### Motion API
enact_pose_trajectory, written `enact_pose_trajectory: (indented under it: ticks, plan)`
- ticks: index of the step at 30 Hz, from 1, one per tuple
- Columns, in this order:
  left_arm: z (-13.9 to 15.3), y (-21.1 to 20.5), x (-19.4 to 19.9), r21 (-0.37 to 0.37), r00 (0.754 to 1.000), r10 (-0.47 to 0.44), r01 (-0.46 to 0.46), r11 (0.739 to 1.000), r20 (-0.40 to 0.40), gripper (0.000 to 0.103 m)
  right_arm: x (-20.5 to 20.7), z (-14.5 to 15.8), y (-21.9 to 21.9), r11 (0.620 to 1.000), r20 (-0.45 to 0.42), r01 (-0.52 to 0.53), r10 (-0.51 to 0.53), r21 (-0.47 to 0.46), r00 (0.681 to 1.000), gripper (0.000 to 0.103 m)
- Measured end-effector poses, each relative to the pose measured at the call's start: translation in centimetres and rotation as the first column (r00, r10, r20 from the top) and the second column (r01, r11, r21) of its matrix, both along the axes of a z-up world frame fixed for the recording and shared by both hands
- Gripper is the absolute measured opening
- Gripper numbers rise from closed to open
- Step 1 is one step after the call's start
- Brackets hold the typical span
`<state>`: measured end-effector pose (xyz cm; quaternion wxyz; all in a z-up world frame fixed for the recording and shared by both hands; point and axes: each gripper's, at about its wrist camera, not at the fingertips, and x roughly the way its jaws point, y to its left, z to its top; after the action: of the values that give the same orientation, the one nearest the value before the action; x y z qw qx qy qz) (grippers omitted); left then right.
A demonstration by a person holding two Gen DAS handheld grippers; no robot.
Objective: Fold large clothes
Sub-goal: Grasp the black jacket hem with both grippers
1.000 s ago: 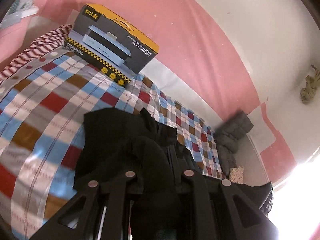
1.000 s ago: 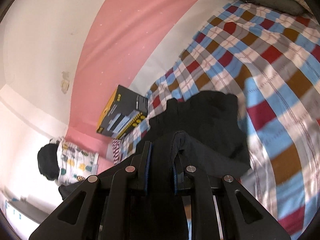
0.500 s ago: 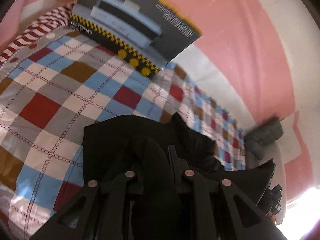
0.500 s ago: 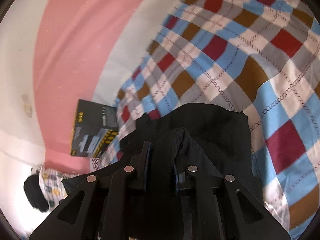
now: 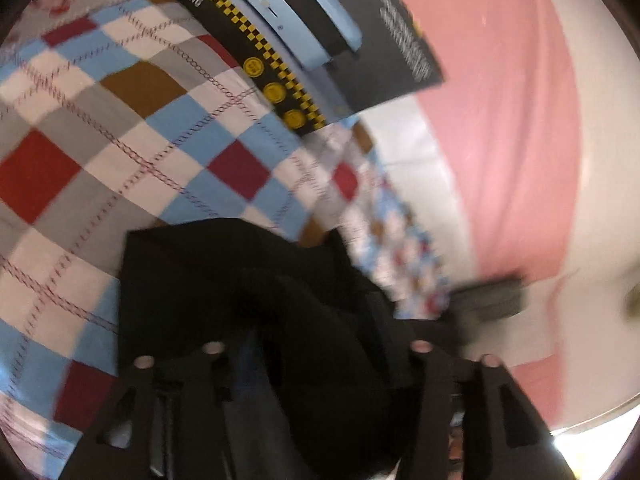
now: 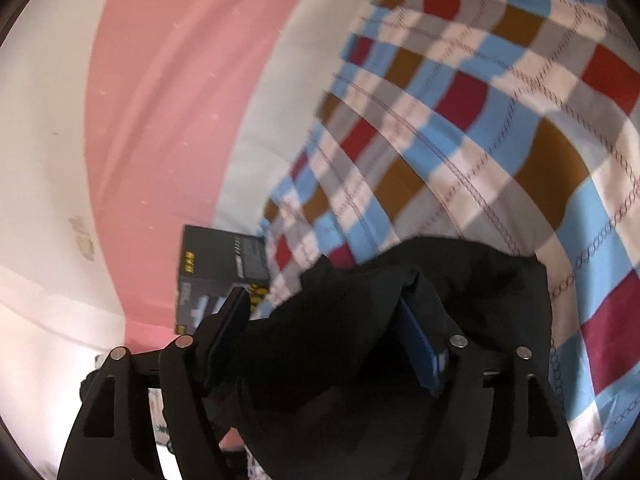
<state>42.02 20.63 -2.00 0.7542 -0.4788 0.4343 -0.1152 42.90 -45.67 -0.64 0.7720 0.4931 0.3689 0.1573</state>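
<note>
Black garment (image 5: 224, 276) lies bunched on the checked bedsheet (image 5: 132, 152), well short of the bed's wall-side edge where the dark appliance box (image 5: 320, 32) stands. Left gripper (image 5: 312, 320): fingers spread wide, black cloth heaped loosely between them, not pinched. Right gripper (image 6: 324, 312): fingers also parted, garment (image 6: 460, 280) draped over and between them, blue pad (image 6: 420, 344) exposed.
</note>
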Motion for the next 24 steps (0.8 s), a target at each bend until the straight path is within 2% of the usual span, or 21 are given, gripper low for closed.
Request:
enact_pose_trajectory:
  ticks: [2,6,8,11,13,15,17,18,20,22,23,24]
  plan:
    - [0.7,0.7,-0.3,-0.056,1.0,0.024,-0.024,0.998,0.006,0.058,-0.2,0.5,-0.4,1.0,0.035,0.016,-0.016,0.012,0.999,0.075]
    - [1.1,0.3,-0.7,-0.033,0.999,0.026,-0.025,0.999,0.031,0.058,-1.4,1.3,-0.9,0.994,0.096,0.089,-0.082,-0.062,0.992,0.075]
    - [1.3,0.6,-1.2,-0.067,0.997,0.043,-0.039,0.997,0.056,0.062,-1.9,1.7,-1.2,0.99,0.126,0.112,-0.1,-0.089,0.987,0.075]
    - [1.7,0.9,-1.9,-0.113,0.992,0.061,-0.049,0.992,0.11,0.067,-2.3,2.5,-0.6,0.973,0.153,0.105,-0.073,-0.208,0.985,0.075]
    - [1.9,1.2,-2.2,-0.116,0.987,0.077,-0.061,0.991,0.142,0.072,-2.3,2.7,0.6,0.945,0.155,0.074,-0.026,-0.319,0.988,0.075]
    - [2.3,1.5,-3.0,-0.095,0.976,0.117,-0.101,0.99,0.184,0.077,-2.3,2.4,1.6,0.922,0.153,0.048,0.012,-0.384,0.988,0.075]
    - [3.0,1.7,-3.9,-0.031,0.962,0.149,-0.146,0.989,0.23,0.081,-2.4,1.8,3.0,0.891,0.137,0.019,0.049,-0.453,0.989,0.075]
    - [3.4,1.5,-4.2,0.025,0.958,0.147,-0.158,0.987,0.244,0.082,-2.6,1.5,3.7,0.877,0.137,0.009,0.066,-0.481,0.988,0.075]
    - [4.0,0.0,-4.4,0.165,0.96,0.085,-0.133,0.977,0.266,0.082,-3.2,1.1,5.2,0.838,0.14,-0.01,0.103,-0.545,0.985,0.075]
    - [4.1,-2.4,-4.4,0.306,0.963,-0.015,-0.07,0.949,0.268,0.081,-3.7,0.8,7.0,0.785,0.14,-0.027,0.144,-0.619,0.979,0.074]
    - [3.9,-3.8,-4.5,0.372,0.962,-0.063,-0.042,0.927,0.265,0.08,-4.1,0.6,8.1,0.745,0.14,-0.024,0.157,-0.666,0.978,0.07]
    - [3.5,-5.5,-4.6,0.432,0.959,-0.116,-0.007,0.902,0.257,0.08,-4.4,0.4,9.2,0.701,0.142,-0.018,0.169,-0.713,0.975,0.062]
